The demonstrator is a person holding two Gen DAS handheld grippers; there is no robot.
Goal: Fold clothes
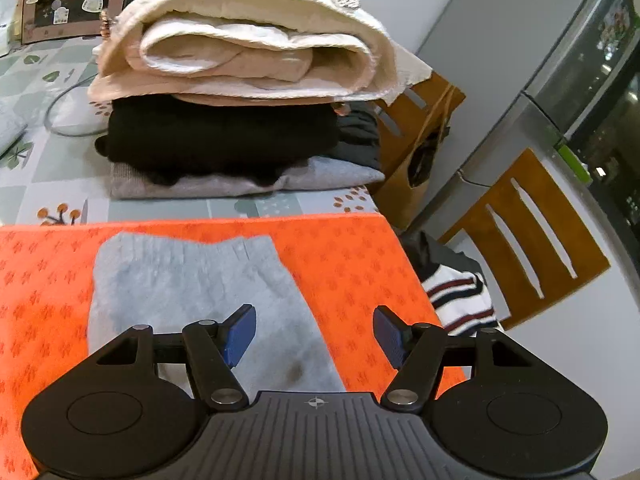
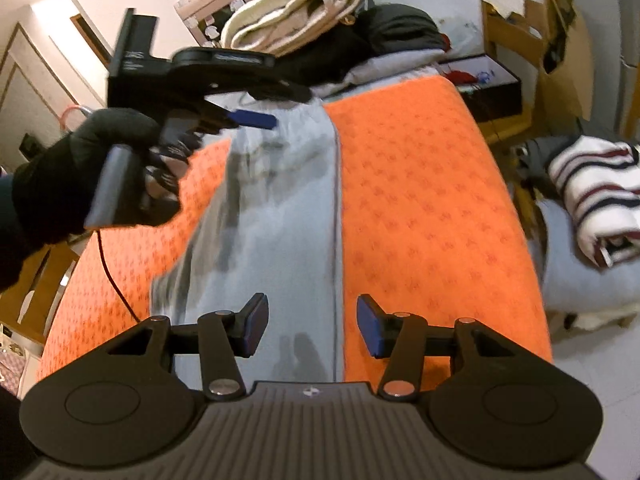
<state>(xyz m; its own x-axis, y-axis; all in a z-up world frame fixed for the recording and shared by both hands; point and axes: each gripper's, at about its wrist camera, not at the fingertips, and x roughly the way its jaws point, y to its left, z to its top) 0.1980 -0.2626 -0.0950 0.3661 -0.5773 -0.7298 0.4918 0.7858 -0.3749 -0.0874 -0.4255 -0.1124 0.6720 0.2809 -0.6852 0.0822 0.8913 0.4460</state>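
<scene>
The grey garment (image 2: pixel 280 216) lay lengthwise on the orange mat (image 2: pixel 420 208) covering the bench, spread flat ready for folding. The left tool (image 1: pixel 314 334) hovered wide open over its near end; the right tool (image 2: pixel 312 330), also wide, held nothing. Folded clothes (image 1: pixel 240 92) were stacked behind, out of the way. Motion blur probably hid the garment's left edge.

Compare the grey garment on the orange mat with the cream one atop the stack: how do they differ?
The grey garment lies flat, alone on the orange mat; the cream garment is folded thick, topping the stack. Grey is plain; cream carries a sparkly button. Neither is gripped.
</scene>
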